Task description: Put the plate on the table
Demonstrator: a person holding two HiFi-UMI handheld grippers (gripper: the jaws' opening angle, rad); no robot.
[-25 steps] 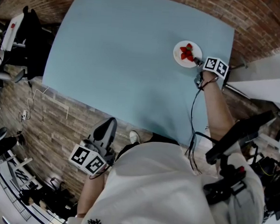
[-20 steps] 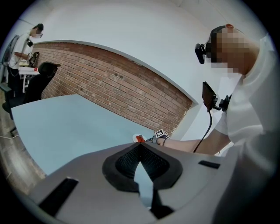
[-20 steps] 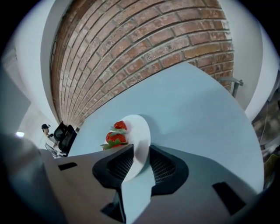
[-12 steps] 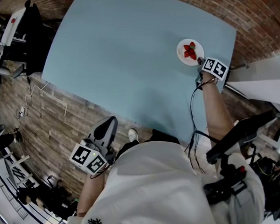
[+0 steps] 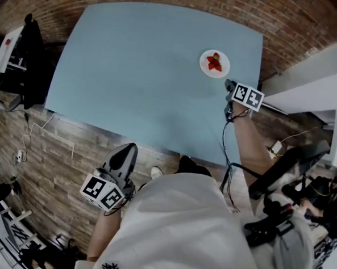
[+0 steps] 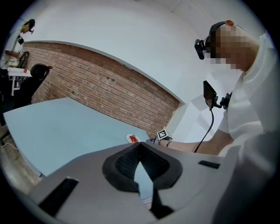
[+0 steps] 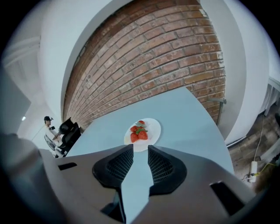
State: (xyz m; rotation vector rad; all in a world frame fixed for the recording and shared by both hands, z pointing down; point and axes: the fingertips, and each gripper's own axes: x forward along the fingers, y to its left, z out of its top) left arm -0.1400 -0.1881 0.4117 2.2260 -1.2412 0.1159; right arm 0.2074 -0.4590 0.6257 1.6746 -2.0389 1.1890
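Observation:
A small white plate (image 5: 214,64) with strawberries (image 5: 214,61) lies flat on the light blue table (image 5: 132,72), near its far right corner. My right gripper (image 5: 229,83) hovers just short of the plate, apart from it. In the right gripper view the plate (image 7: 153,129) lies beyond the fingertips of that gripper (image 7: 140,151). Its jaws stand wide, closing slightly, with nothing between them. My left gripper (image 5: 127,152) hangs off the table's near edge. Its tips touch and hold nothing (image 6: 140,146).
A brick wall (image 7: 166,57) runs behind the table, and the floor around it is brick too. Dark chairs and equipment (image 5: 32,43) stand off the table's left side. A white ledge (image 5: 308,77) lies to the right of the table corner.
My right gripper has drawn back from the plate, whose rim it was touching a second ago. The plate stays on the table. The left gripper has barely moved.

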